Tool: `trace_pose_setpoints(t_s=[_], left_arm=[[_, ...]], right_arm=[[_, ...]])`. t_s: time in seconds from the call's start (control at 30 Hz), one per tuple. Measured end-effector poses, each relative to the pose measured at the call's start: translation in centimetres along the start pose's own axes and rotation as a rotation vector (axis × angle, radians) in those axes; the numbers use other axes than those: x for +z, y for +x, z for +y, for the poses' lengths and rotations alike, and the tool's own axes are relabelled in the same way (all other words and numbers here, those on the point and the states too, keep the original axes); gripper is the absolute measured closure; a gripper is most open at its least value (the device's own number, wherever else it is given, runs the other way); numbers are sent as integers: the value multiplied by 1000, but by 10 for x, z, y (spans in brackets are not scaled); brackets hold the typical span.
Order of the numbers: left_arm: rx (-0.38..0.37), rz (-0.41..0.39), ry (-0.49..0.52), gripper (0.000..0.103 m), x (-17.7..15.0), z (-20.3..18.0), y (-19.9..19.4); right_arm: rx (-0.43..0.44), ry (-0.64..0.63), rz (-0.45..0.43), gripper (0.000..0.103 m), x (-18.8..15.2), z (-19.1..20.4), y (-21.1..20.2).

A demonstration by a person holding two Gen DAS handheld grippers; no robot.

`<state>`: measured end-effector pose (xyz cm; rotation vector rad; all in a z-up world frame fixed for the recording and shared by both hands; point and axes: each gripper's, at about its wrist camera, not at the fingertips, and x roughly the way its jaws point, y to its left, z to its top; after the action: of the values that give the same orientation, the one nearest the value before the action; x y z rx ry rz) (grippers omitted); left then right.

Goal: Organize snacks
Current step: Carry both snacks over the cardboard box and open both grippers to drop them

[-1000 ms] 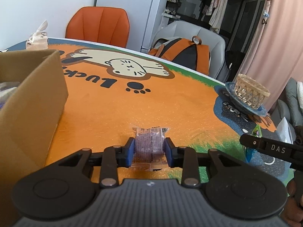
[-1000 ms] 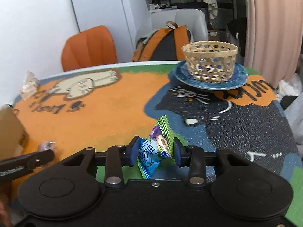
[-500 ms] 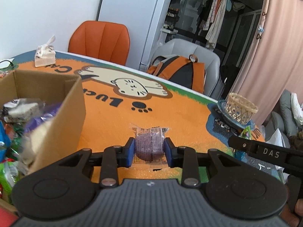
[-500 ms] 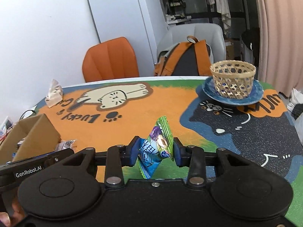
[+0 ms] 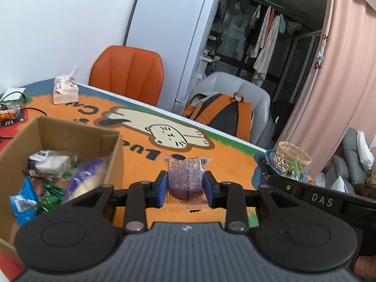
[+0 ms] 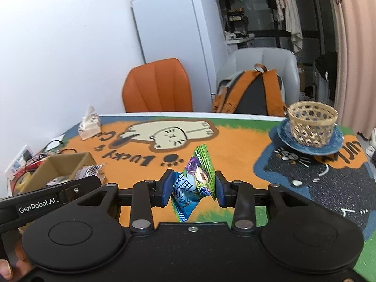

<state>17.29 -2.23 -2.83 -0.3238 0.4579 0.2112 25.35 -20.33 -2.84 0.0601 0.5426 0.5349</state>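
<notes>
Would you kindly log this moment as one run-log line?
left gripper: shut on purple snack | right gripper: shut on blue-green packet | box: holds snacks | basket: on plate

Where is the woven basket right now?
The woven basket sits on a blue plate at the table's far right in the right wrist view, just in front of the orange backpack on the grey chair.

Cat-print table [image 6: 235, 145] bears cardboard box [image 5: 70, 136], tissue pack [image 5: 64, 89], blue plate [image 6: 310, 145]

Even indoor light, soft shadows, fisheye bending at edges, slight motion blur
</notes>
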Motion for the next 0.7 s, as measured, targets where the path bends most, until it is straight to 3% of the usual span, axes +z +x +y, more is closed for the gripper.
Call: trace_pose_setpoints(t_s=[0.7], left_arm=[[59, -59, -68, 71, 17, 60, -41]], right_arm=[[121, -96, -45, 66, 10, 81, -5]])
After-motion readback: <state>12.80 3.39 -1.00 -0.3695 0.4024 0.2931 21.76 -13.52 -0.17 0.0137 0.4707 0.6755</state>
